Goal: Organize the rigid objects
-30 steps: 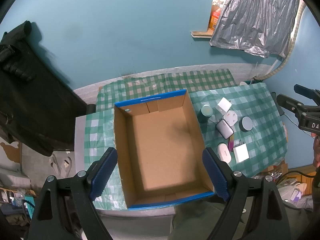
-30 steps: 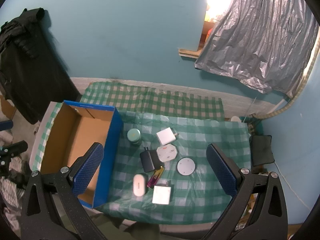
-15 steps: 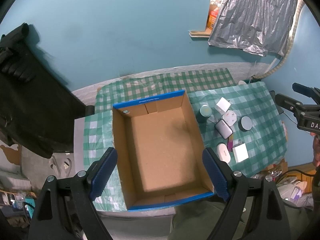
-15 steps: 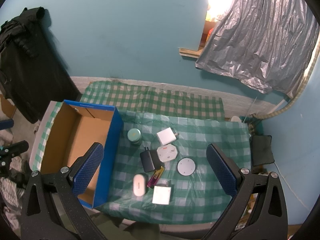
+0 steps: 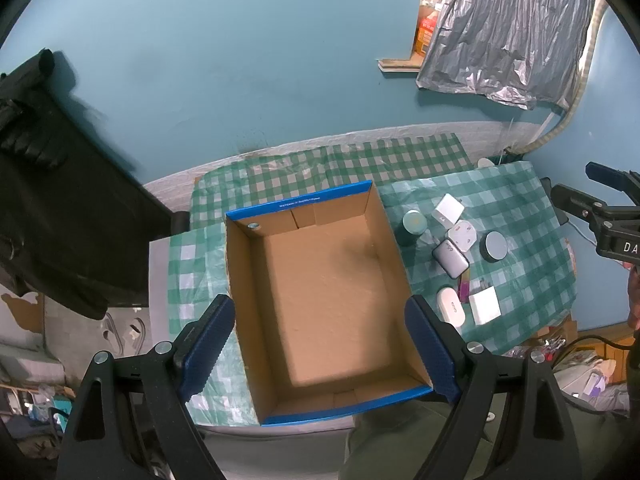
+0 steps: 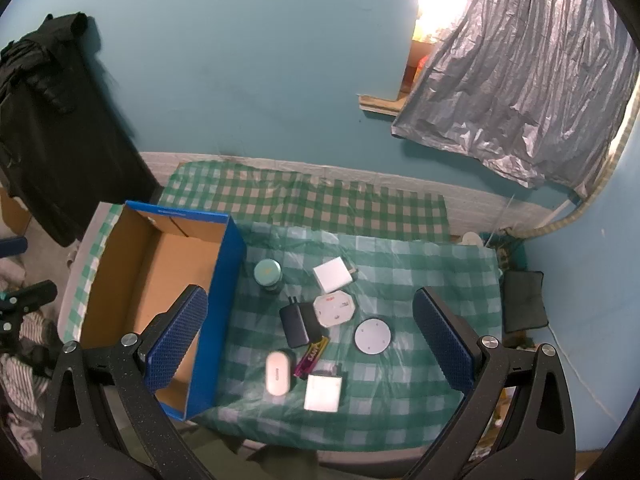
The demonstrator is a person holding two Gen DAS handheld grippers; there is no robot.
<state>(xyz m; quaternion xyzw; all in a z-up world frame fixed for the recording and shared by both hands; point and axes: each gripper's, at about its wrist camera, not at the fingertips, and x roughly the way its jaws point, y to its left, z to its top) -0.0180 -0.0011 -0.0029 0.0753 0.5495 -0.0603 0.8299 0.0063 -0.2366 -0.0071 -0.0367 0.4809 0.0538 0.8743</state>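
Both grippers hang high over the table with their blue pads spread wide and nothing between them: the left gripper (image 5: 320, 344) sits above the open cardboard box (image 5: 320, 292), which looks bare inside, and the right gripper (image 6: 310, 340) is over the cluster of small things lying just beside the box on the green checked cloth (image 6: 420, 280). Nearest the right one's centre are a dark charger (image 6: 295, 324), a white oval case (image 6: 277, 373), a purple lighter (image 6: 312, 356) and a white square adapter (image 6: 323, 393); farther back stand a small teal-lidded jar (image 6: 268, 276), another white adapter (image 6: 330, 279), a white plug (image 6: 333, 311) and a grey round puck (image 6: 373, 336). All look light and hard, so I'd guess they won't give under a squeeze, but the smooth plastic could slip. The flat-sided adapters should take a pinch across opposite faces; the oval case across its narrow width; the jar around its body, below the lid. Several pieces touch, so picking from the outer edge looks safest.
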